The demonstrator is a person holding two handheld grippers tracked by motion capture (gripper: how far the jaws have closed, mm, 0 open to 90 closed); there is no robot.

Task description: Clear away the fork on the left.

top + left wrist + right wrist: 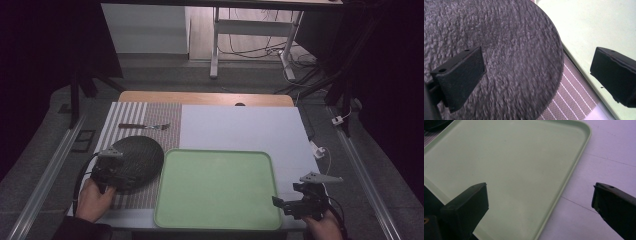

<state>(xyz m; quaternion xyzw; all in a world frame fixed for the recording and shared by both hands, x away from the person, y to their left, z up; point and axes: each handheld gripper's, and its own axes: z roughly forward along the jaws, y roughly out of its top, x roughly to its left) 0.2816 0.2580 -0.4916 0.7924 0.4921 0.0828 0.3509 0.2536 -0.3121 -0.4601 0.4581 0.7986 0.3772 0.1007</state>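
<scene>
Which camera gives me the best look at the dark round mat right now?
The high view: it shows the whole round mat on the striped placemat beside the green tray. The left gripper view shows its woven texture and edge close up. The right gripper view catches just a dark sliver at its top-left corner.

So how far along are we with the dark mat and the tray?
Early. Nothing lies on the green tray yet. In hand: the left claw is open around the round dark mat's edge, not yet closed. The right claw is open at the tray's corner. The fork lies untouched.
</scene>
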